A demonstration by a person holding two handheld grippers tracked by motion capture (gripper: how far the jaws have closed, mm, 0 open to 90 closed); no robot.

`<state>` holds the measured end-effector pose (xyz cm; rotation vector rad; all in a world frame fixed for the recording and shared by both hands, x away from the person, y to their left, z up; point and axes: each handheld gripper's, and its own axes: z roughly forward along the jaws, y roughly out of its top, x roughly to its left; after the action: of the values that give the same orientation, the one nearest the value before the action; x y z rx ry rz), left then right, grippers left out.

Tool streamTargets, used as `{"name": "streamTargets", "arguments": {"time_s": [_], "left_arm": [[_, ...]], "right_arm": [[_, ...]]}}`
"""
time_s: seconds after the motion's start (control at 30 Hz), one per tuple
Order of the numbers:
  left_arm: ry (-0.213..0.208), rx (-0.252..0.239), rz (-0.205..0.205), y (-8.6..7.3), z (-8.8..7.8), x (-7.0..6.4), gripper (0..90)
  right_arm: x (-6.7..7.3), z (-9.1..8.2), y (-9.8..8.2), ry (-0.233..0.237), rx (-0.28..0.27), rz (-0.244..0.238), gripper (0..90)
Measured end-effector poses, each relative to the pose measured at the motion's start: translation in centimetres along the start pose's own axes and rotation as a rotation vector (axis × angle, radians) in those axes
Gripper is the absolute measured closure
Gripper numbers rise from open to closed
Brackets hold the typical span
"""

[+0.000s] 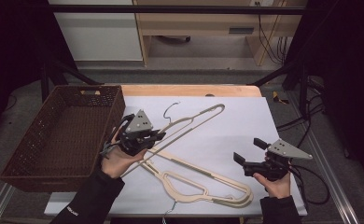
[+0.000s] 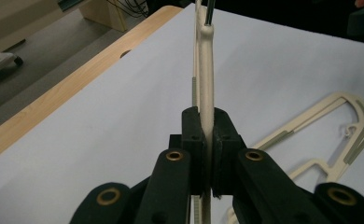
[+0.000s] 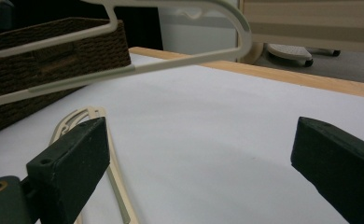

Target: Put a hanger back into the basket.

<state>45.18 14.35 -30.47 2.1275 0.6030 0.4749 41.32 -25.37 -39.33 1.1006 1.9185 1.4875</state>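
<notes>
The left gripper (image 1: pixel 157 135) is clenched on the bar of a cream plastic hanger (image 1: pixel 196 119), holding it tilted above the white sheet (image 1: pixel 245 121) on the worktop (image 1: pixel 189 90), its wire hook toward the far edge. A second cream hanger (image 1: pixel 203 184) lies flat on the sheet nearer the person, beside a brown woven basket (image 1: pixel 54 140) at the left. The right gripper (image 1: pixel 248 150) hovers well apart at the right, released, with nothing between its wide jaws.
</notes>
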Motion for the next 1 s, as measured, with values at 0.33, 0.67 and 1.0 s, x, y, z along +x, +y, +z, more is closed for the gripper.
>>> {"name": "streamTargets", "arguments": {"time_s": [0.33, 0.67, 1.0], "left_arm": [[0.048, -0.019, -0.028, 1.0, -3.7, 1.5, 86.2], [0.086, -0.038, -0.053, 1.2, -8.1, 4.5, 86.3], [0.144, -0.041, -0.095, 0.2, -10.8, 8.6, 86.2]], "right_arm": [[0.0, -0.1, 0.0, -0.03, 0.007, 0.001, 3.2], [0.0, 0.0, -0.1, -0.038, 0.018, -0.003, 2.9], [0.1, 0.3, -0.2, -0.038, 0.029, -0.005, 3.0]]}}
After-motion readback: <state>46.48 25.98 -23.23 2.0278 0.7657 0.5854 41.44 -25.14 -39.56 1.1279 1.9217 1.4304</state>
